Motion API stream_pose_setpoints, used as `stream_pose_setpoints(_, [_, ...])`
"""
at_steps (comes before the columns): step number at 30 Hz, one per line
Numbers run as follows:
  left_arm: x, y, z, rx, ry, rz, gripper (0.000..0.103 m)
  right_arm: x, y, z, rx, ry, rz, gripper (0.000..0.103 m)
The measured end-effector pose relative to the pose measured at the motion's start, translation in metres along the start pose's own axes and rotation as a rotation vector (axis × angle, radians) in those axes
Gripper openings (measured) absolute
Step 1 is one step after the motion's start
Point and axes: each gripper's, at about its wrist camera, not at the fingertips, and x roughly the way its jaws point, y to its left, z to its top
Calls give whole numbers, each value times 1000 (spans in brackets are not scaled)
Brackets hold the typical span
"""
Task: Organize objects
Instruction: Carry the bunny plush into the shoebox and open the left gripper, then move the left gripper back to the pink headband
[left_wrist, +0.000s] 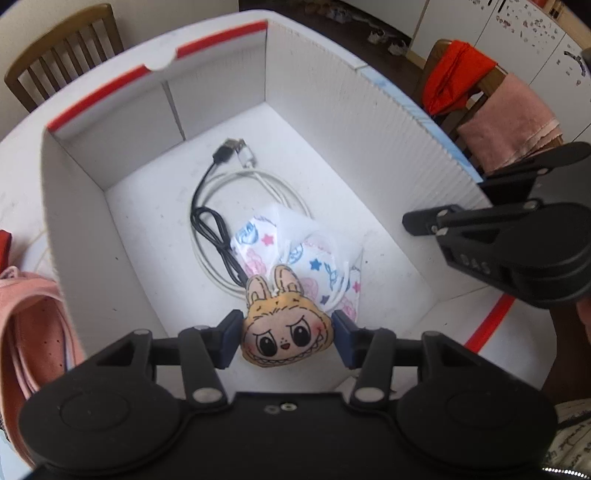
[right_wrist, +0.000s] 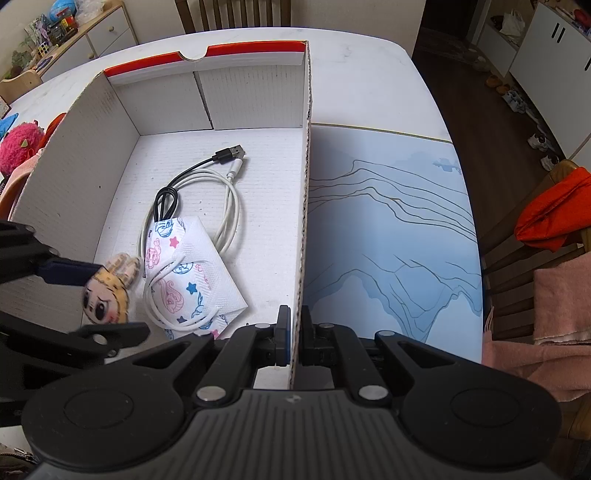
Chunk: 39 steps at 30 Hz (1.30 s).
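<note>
Your left gripper (left_wrist: 288, 341) pinches the plush doll head (left_wrist: 287, 332) between its pads, holding it over the near end of the box (left_wrist: 388, 155), just above the printed mask (left_wrist: 317, 266) and coiled cables (left_wrist: 221, 206). Your right gripper (right_wrist: 294, 332) is clamped on the box's right wall, likely steadying it for the drop.

You get soft, even daylight in both views — the white box (left_wrist: 332, 110) reads bright with only faint shadows on its floor — while fisheye bending curves the walls toward the frame edges and the plush face (right_wrist: 105, 291) at lower left looks slightly blurred.
</note>
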Motion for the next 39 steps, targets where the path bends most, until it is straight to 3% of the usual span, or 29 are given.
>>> stream_pose_setpoints(12, [22, 6, 2, -19, 95, -21, 50, 0, 0, 0, 1, 1, 0, 3])
stream_pose_setpoints(17, [21, 5, 2, -14, 98, -8, 52, 0, 0, 0, 1, 0, 1, 3])
stream_pose_setpoints(19, [20, 6, 1, -14, 93, -6, 54, 0, 0, 0, 1, 1, 1, 3])
stream_pose_setpoints(23, [13, 10, 1, -39, 68, -11, 69, 0, 1, 0, -2, 1, -1, 3])
stream_pose_setpoints(33, [-15, 6, 0, -56, -10, -45, 74, -1, 1, -1, -9, -3, -1, 3])
stream_pose_setpoints(39, [-34, 0, -1, -38, -67, -49, 82, 0, -1, 0, -8, -1, 0, 3])
